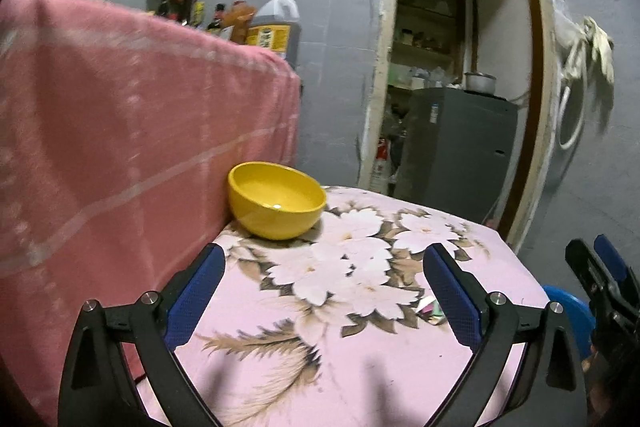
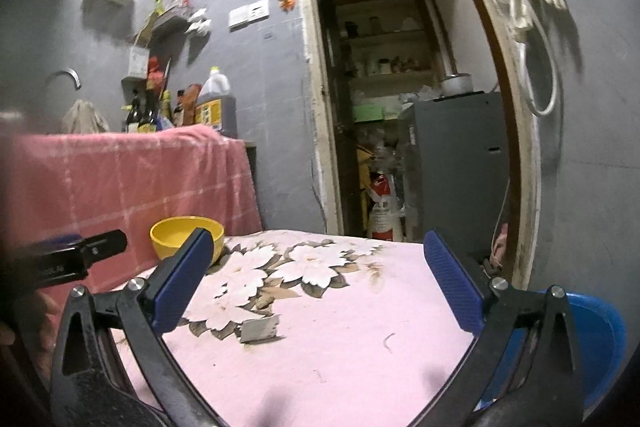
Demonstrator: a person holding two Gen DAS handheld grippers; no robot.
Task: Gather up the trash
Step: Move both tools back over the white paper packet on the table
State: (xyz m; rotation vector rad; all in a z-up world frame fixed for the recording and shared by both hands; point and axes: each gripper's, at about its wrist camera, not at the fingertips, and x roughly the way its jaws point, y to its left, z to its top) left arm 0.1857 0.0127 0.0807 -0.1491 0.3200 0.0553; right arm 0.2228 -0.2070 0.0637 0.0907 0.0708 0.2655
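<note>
Both my jaws stand wide apart with nothing between them. My left gripper [image 1: 324, 279] hangs over the pink flowered surface [image 1: 360, 367], and my right gripper [image 2: 320, 275] hangs over the same surface beside it. A yellow bowl [image 1: 276, 201] sits at the surface's far left corner, touching the pink checked cloth [image 1: 120, 127] that hangs behind it; I see nothing inside the bowl. One scrap of trash [image 2: 259, 329], a pale torn wrapper, lies flat on the surface between my right fingers, well apart from the bowl. A blue bin [image 2: 600, 339] stands off the surface's right edge; I cannot tell its contents.
</note>
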